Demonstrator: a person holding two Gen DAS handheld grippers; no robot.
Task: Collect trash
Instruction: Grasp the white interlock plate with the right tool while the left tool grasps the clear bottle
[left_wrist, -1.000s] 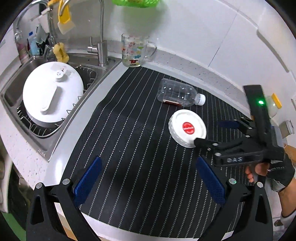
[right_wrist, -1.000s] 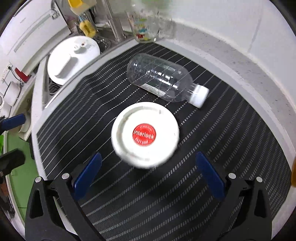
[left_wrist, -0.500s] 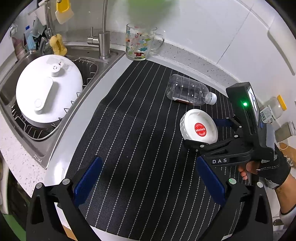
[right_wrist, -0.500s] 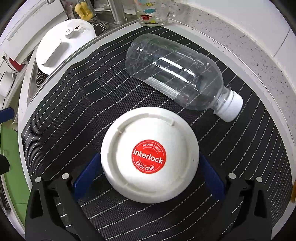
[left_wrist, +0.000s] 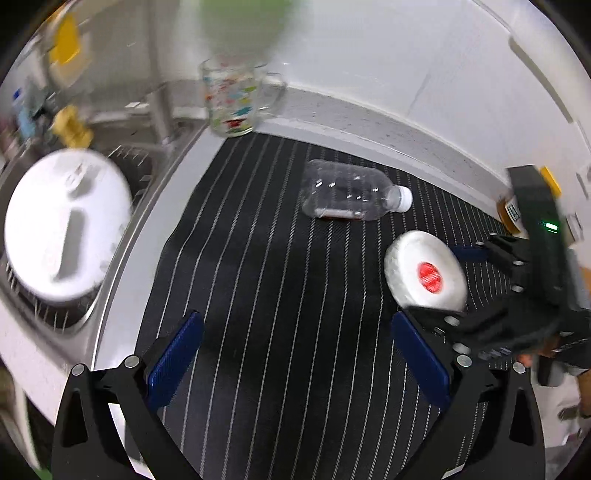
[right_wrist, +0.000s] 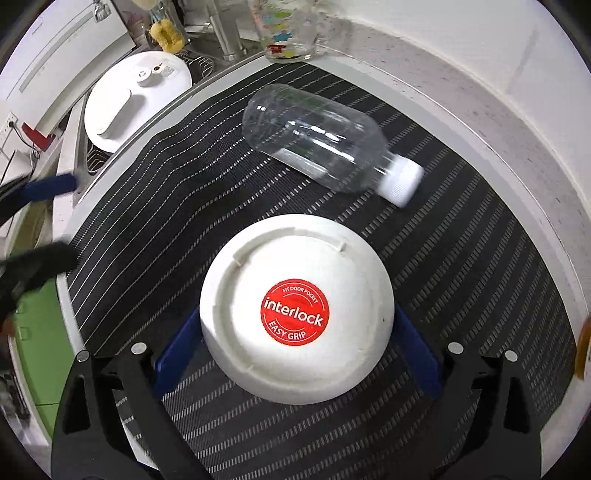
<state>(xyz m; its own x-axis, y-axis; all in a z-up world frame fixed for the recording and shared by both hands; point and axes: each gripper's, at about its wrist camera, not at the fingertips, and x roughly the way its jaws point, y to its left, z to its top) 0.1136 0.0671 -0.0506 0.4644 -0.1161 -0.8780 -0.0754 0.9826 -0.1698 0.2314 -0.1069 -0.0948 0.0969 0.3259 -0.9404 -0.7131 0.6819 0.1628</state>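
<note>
2 blue-padded fingers (right_wrist: 181, 350) of the right gripper (right_wrist: 295, 347) clamp the round white lid (right_wrist: 295, 310); left gripper (left_wrist: 295, 354) spread.

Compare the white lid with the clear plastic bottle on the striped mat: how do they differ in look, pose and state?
The white lid is opaque, flat and round with a red sticker; the plastic bottle is see-through and long.
The lid sits between the right gripper fingers, tilted in the left view; the bottle lies on its side on the striped mat, untouched.
Both are plastic; the bottle's cap is white too.

Two downward wrist views, right close over the white lid (right_wrist: 297, 319), left farther, sharing striped mat (left_wrist: 266, 295).
</note>
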